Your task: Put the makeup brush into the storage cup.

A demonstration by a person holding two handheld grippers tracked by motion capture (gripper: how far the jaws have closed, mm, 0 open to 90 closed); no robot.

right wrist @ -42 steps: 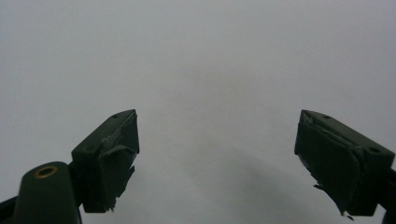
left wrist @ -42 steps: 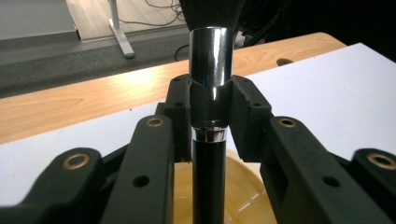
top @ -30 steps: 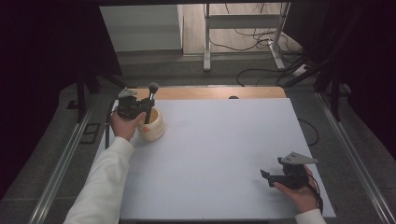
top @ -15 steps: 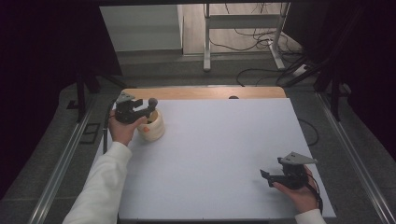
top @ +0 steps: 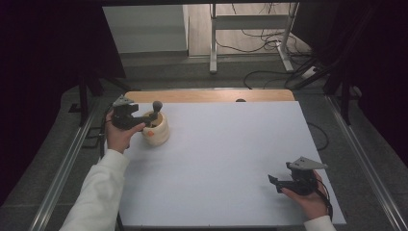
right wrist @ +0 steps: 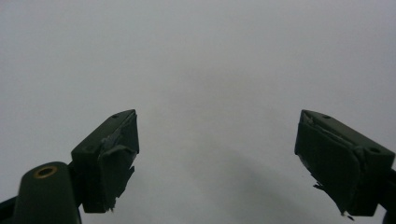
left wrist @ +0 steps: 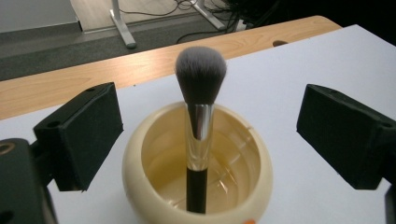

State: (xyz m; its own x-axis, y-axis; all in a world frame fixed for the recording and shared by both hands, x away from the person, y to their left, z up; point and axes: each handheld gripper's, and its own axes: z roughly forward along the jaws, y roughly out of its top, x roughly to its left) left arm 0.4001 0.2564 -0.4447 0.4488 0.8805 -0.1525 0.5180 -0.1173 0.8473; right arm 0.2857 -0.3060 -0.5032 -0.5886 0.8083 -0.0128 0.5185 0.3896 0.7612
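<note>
Both grippers' jaws wide apart, empty.

Makeup brush (left wrist: 200,126) upright in cream bowl (left wrist: 140,186)

No legible text, labels, brands or nos. on anything in view

cream bowl (top: 156,133) on white table (top: 231,159)
</note>
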